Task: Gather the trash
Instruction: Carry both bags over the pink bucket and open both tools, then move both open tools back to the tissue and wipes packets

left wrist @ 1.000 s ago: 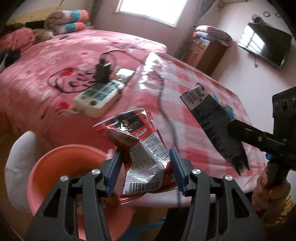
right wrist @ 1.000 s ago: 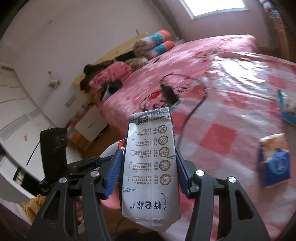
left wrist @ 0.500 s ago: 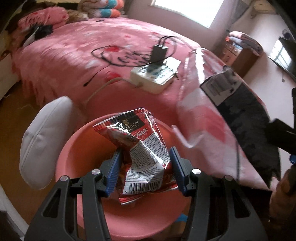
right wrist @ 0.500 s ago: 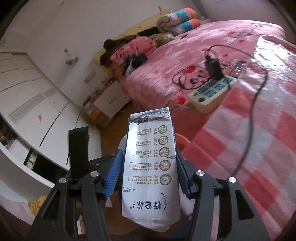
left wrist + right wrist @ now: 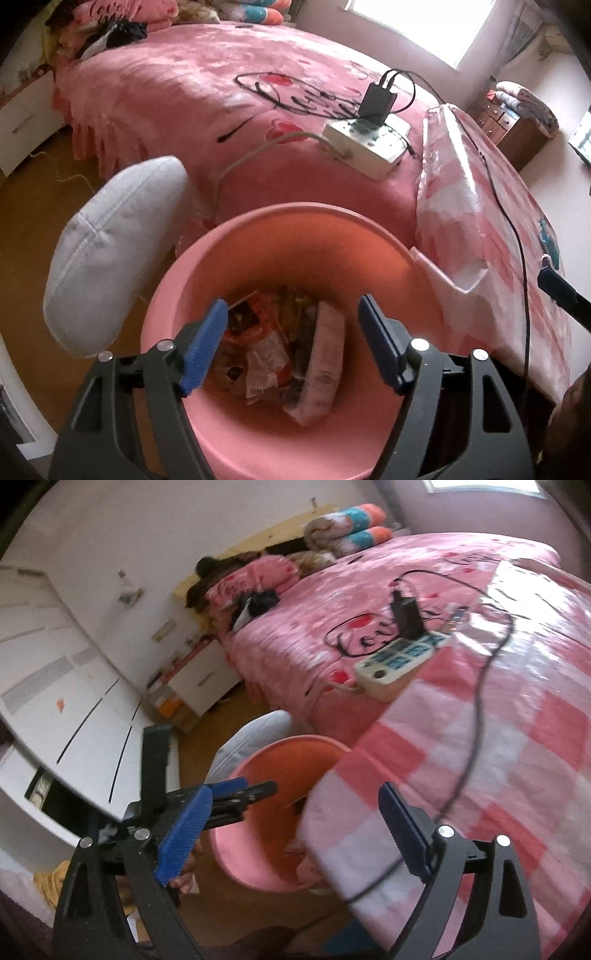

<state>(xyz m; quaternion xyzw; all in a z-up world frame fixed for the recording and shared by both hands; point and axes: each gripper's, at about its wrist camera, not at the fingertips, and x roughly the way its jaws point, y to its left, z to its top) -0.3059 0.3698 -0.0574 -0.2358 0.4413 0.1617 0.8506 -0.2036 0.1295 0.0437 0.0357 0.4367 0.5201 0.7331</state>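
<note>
My left gripper [image 5: 291, 306] hangs right over the pink bin [image 5: 295, 211]; its jaws are opening and nothing is between them. Below it, at the bottom of the bin, lie a red snack wrapper [image 5: 258, 343], a white packet [image 5: 321, 369] and other wrappers. In the right wrist view my right gripper [image 5: 295, 792] is beside the bed's edge with the pink bin [image 5: 236, 853] ahead and below; its jaws are opening and hold nothing. The left gripper's black fingers [image 5: 240, 797] reach over the bin's rim there.
A white power strip [image 5: 362, 144] with a black charger and a trailing cable lies on the pink bed. A plastic-covered checked sheet [image 5: 461, 206] hangs beside the bin. A grey-white cushion [image 5: 110, 251] leans left of the bin. A bedside cabinet [image 5: 203, 675] and white wardrobe stand behind.
Both grippers have opened. The red wrapper has left my left gripper and the white packet my right; both lie in the bin. My left gripper has sunk closer over it.
</note>
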